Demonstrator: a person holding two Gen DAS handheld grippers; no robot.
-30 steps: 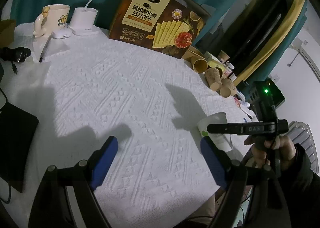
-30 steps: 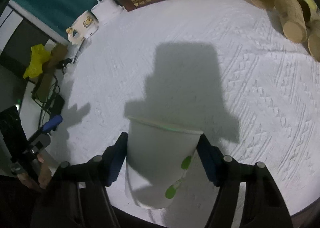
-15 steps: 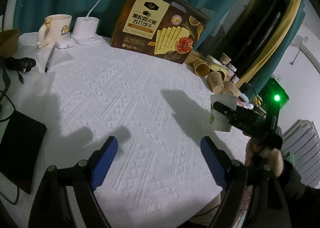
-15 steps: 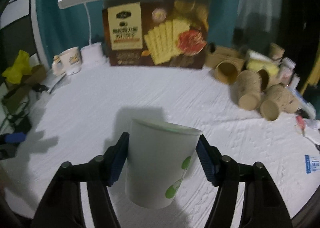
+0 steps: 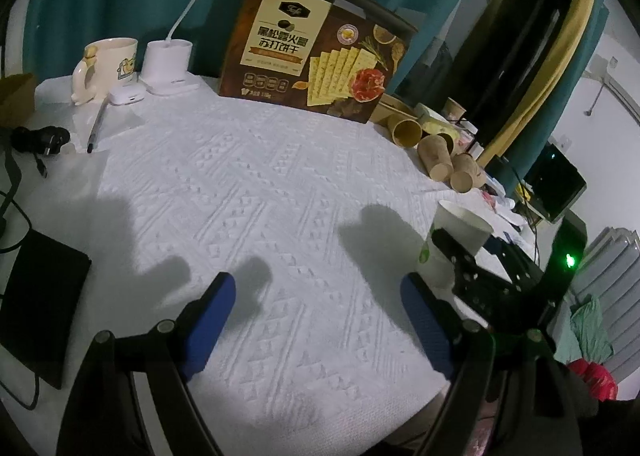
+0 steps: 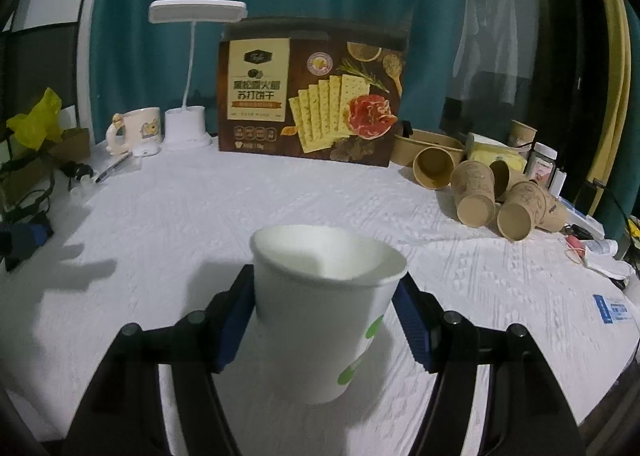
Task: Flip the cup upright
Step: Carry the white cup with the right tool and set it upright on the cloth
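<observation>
The right tool (image 6: 326, 320) grips the white cup (image 6: 320, 320) by its sides, mouth up, at the desk's (image 6: 200, 216) near edge; whether its base touches is unclear. The left tool (image 5: 316, 320) hangs wide, holding nothing.

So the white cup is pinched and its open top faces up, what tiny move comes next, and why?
Probably lower it onto the white tablecloth, then let go. The right gripper grips the white cup mouth up, seemingly not resting on the cloth yet.
</observation>
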